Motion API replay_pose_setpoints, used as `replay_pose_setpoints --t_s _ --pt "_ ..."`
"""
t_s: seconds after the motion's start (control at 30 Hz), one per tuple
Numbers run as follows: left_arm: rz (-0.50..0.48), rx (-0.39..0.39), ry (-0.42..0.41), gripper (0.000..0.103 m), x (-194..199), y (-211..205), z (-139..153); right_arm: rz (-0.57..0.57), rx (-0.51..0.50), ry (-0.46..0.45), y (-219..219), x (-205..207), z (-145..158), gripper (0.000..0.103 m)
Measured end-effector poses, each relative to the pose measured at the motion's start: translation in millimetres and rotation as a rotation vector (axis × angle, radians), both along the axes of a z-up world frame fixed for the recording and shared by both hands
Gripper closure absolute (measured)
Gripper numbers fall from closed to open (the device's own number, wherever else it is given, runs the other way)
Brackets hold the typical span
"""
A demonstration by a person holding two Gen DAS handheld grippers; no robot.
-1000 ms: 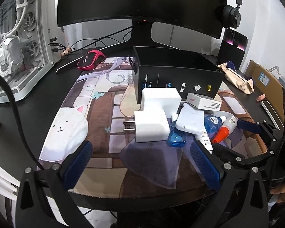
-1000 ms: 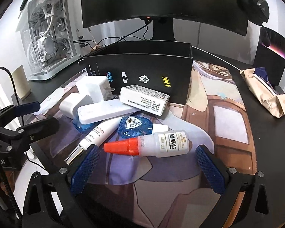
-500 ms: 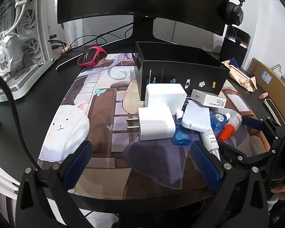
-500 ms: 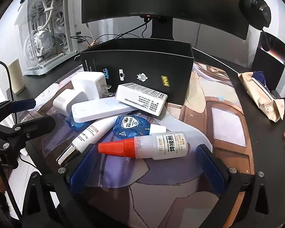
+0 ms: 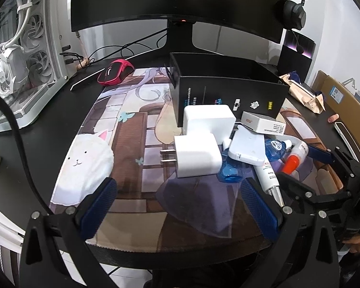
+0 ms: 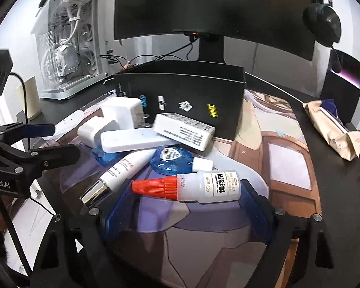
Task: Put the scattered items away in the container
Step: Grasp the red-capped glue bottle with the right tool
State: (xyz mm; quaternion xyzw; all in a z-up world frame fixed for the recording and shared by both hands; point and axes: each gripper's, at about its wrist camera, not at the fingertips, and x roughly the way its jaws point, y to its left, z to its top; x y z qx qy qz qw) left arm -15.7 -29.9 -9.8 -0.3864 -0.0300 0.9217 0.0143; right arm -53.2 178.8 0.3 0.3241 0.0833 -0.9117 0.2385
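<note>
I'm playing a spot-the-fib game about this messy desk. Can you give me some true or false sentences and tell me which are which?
1. The glue bottle has an orange cap. True.
2. The right gripper is squeezing the glue bottle. False: its jaws are open around it.
3. The mouse is red. True.
4. The white chargers are inside the black box. False: they lie in front of it.
5. The left gripper holds nothing. True.

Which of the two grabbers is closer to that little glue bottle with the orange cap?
Right. The right gripper has its open fingers on either side of the glue bottle. The left gripper, also open, hovers off to the bottle's left, nearer the white charger.
</note>
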Motion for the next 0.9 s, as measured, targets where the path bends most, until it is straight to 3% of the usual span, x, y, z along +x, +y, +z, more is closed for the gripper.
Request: replay_pose_setpoints --t_s 0.4,0.9 --pt "0.033 -0.005 -0.005 0.000 -6.9 -11.8 -1.1 -0.007 -0.024 0.038 18.7 6.6 23.6 0.016" --pt "0.001 -0.006 -0.011 0.000 -17.0 0.3 -1.2 -0.013 -0.069 0.013 35.4 3.6 29.2 0.016"
